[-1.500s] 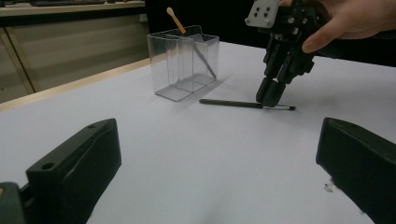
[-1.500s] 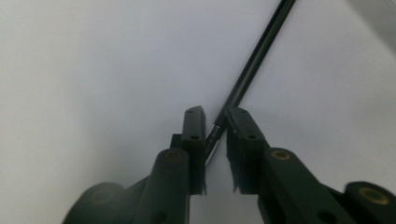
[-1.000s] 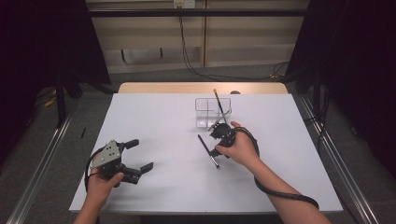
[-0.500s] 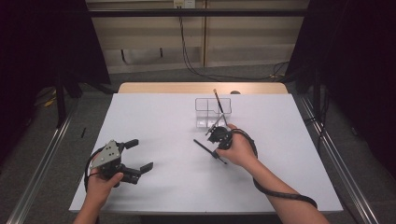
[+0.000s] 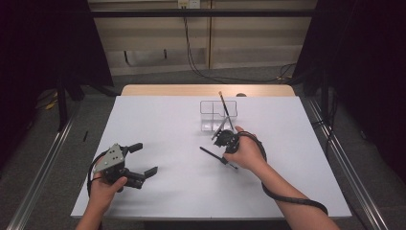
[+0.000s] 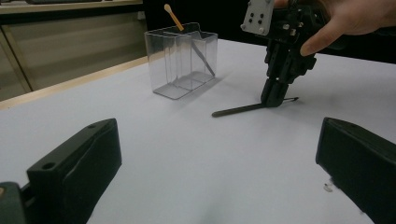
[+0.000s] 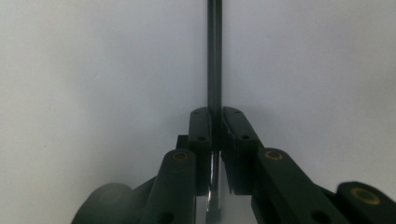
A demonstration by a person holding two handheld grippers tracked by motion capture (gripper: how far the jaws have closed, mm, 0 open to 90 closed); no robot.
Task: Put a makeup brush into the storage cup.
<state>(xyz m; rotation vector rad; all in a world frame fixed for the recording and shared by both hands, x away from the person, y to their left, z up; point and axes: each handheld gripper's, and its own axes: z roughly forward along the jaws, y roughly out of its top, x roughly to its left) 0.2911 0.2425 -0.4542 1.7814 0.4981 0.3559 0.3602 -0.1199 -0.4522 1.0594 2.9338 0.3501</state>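
White tabletop (image 5: 158, 124) carries the dark rod (image 5: 210, 154) flat, its long axis running straight out from my right gripper (image 7: 214, 122), clamped on it, while my left gripper (image 5: 143, 160) idles agape, well apart.

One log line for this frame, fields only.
right gripper: shut on pen, pen low over table | left gripper: open, idle | organizer: holds a stick, behind right gripper
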